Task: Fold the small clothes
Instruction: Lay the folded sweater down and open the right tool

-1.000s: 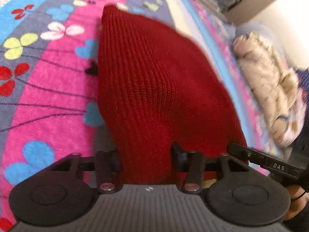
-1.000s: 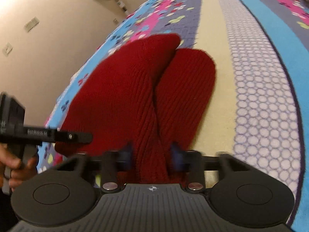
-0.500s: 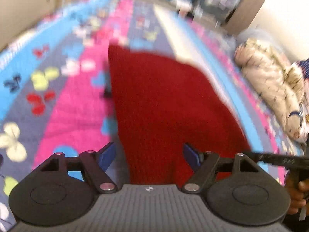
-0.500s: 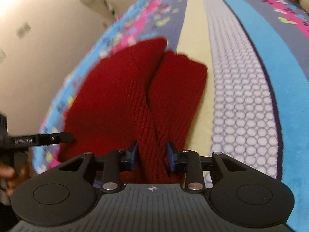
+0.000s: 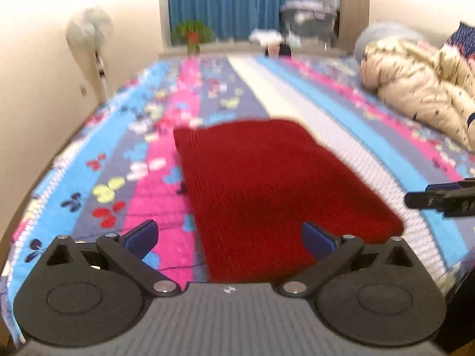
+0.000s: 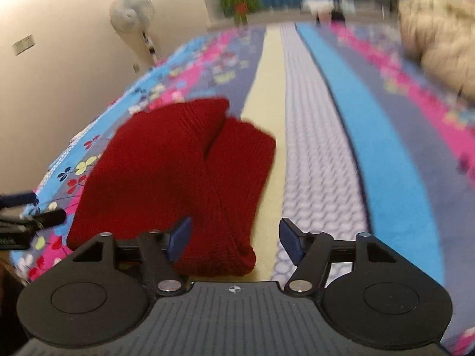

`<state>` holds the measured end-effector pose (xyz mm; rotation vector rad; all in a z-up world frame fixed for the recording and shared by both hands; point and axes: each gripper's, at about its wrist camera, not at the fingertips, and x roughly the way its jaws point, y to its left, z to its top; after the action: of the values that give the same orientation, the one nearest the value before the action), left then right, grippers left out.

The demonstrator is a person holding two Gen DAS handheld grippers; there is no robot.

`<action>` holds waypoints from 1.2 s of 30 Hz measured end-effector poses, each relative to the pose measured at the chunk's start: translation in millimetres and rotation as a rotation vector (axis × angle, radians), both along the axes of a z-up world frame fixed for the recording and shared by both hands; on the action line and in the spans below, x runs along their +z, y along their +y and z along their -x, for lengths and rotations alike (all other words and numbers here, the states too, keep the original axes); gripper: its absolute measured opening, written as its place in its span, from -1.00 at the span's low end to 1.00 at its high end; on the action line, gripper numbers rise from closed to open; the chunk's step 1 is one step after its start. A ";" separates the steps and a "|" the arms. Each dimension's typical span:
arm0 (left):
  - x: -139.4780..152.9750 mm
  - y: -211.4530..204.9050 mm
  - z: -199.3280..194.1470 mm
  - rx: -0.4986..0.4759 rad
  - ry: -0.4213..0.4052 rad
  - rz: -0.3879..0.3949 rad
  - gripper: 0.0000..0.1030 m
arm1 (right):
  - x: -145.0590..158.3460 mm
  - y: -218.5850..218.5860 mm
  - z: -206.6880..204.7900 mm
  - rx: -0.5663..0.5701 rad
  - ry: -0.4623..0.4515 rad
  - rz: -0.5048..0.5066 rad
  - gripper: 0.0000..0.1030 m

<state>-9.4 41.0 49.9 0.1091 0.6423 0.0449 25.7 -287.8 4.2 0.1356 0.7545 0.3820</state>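
A dark red knitted garment [image 5: 267, 184] lies folded on the striped, flower-patterned bed cover [image 5: 142, 160]. In the right wrist view the garment [image 6: 166, 172] shows two folded layers side by side. My left gripper [image 5: 230, 237] is open and empty, raised above the garment's near edge. My right gripper [image 6: 234, 240] is open and empty, just above the garment's near right corner. The other gripper's tip shows at the right edge of the left wrist view [image 5: 439, 198] and at the left edge of the right wrist view [image 6: 32, 219].
A beige puffy jacket [image 5: 415, 89] lies at the right on the bed. A standing fan [image 5: 92, 38] is by the left wall. Blue curtains, a plant and a storage box are at the far end of the room.
Both grippers have opened and let go of the red garment. Both have pulled back and up, so the garment now lies flat on the bed.
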 end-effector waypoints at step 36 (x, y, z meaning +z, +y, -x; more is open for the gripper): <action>-3.9 -42.3 62.2 0.176 -0.089 0.037 0.99 | 32.3 46.2 98.7 -0.034 -0.276 0.075 0.91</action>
<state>-71.6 -1.3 46.0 0.0139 0.5619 0.2068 -73.0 -241.7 36.5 0.0241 0.4928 0.3314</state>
